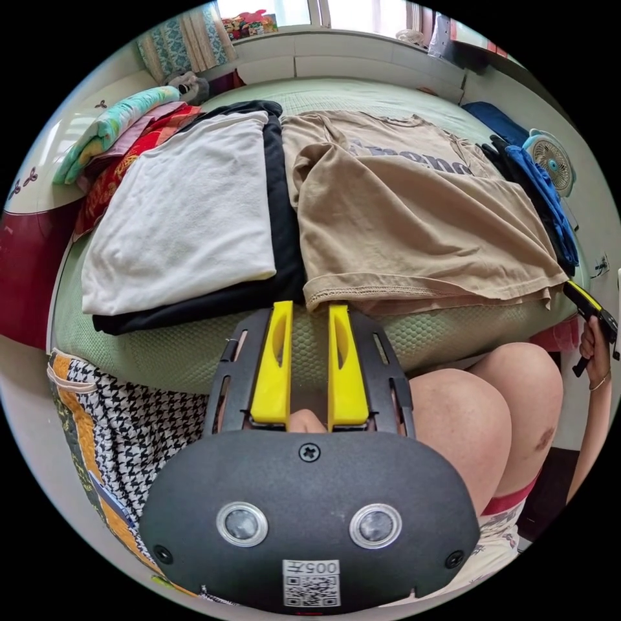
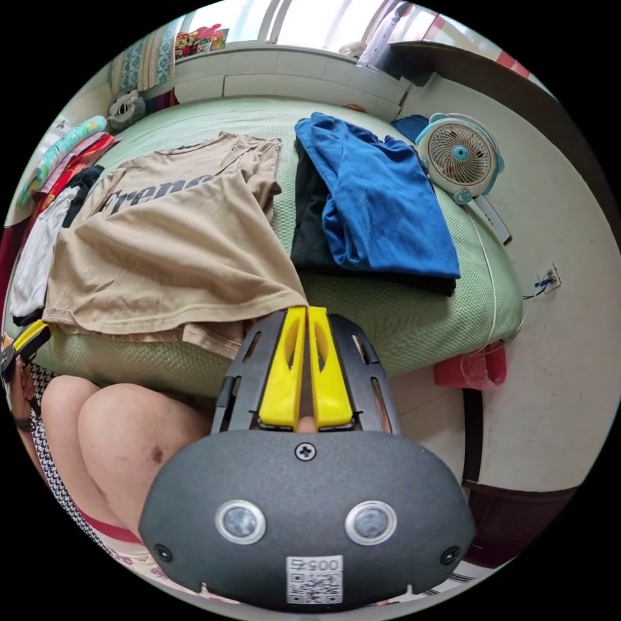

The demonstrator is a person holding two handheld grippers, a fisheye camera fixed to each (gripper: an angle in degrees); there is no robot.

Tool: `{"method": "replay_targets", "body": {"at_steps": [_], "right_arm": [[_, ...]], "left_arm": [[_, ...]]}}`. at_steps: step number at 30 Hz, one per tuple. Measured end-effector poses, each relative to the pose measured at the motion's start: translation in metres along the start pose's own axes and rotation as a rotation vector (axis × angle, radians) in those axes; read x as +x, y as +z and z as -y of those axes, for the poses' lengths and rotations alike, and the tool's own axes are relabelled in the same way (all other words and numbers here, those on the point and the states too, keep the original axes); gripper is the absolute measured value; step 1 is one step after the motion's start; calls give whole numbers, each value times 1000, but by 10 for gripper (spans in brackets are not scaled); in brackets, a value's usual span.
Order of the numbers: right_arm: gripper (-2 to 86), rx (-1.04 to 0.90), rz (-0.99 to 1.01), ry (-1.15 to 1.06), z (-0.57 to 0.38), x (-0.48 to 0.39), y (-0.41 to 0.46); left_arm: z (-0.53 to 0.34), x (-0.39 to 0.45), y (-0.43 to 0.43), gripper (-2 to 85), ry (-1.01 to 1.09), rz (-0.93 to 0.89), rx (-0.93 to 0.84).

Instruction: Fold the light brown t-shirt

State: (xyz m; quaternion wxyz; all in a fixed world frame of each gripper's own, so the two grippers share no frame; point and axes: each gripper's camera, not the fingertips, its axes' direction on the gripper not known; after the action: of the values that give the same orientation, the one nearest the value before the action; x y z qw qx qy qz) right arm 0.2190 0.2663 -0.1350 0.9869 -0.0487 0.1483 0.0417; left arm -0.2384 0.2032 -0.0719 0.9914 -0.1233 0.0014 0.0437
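I can read dark print across the chest of the light brown t-shirt (image 2: pixel 168 246): "Frenc", the rest lost under a fold. From the left gripper view I see the same print (image 1: pixel 414 158) partly covered, unreadable there. No other lettering on the clothes resolves.

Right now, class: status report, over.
Left gripper open at t-shirt hem. Right gripper nearly shut at hem corner. White top and blue shirt flank it.

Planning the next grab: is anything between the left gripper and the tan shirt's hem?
Nothing visible. The left gripper sits open just short of the light brown t-shirt, facing its near hem; the folded white and black pile lies off to the side.
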Motion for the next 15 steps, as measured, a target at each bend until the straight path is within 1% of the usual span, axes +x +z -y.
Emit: {"method": "replay_targets", "body": {"at_steps": [12,15], "right_arm": [[-14,-19,5,-17,1,-6,10],[-15,-21,1,-25,1,-8,10]], "left_arm": [[0,0,-7,92,-8,-14,2],[0,-3,-7,78,-36,-1,-6]]}}
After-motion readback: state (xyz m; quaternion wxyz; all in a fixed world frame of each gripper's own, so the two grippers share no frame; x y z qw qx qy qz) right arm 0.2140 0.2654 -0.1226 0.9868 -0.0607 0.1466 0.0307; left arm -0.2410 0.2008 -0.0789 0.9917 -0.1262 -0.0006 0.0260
